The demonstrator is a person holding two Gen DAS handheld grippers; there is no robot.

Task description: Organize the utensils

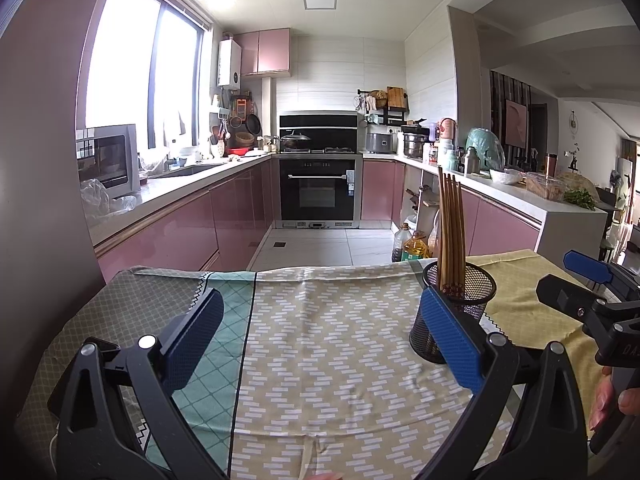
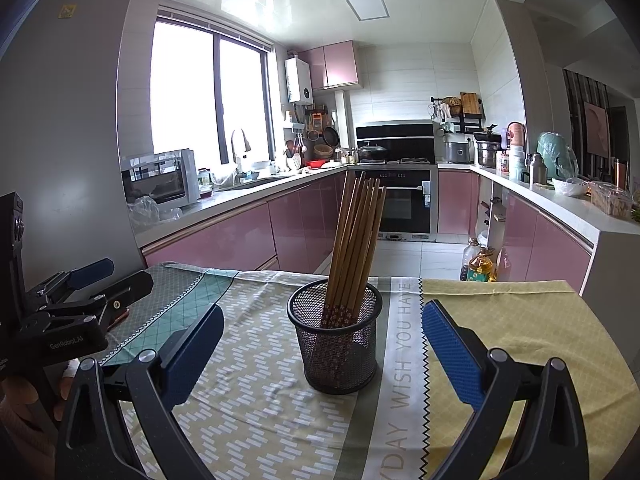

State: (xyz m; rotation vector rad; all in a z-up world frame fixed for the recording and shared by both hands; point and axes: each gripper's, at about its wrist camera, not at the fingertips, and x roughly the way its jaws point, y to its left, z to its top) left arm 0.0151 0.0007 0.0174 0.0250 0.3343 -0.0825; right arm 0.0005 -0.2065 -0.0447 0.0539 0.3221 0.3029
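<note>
While the chopsticks (image 2: 354, 248) stand near-upright in the mesh cup (image 2: 335, 344), tips up and leaning slightly right, the cup sits on the worktop (image 2: 520, 320) ahead of the right hand-held gripper (image 2: 320, 352), between its wide-spread fingers, untouched. Left hand-held gripper (image 1: 316, 340) also wide, empty, cup beside its right finger.

At frame centre a mesh cup (image 2: 335, 344) holds chopsticks (image 2: 356, 240) leaning right, standing on the tablecloth (image 2: 256, 400). The right gripper (image 2: 322, 346) gapes wide around it; left gripper (image 2: 108, 280) at far left.
</note>
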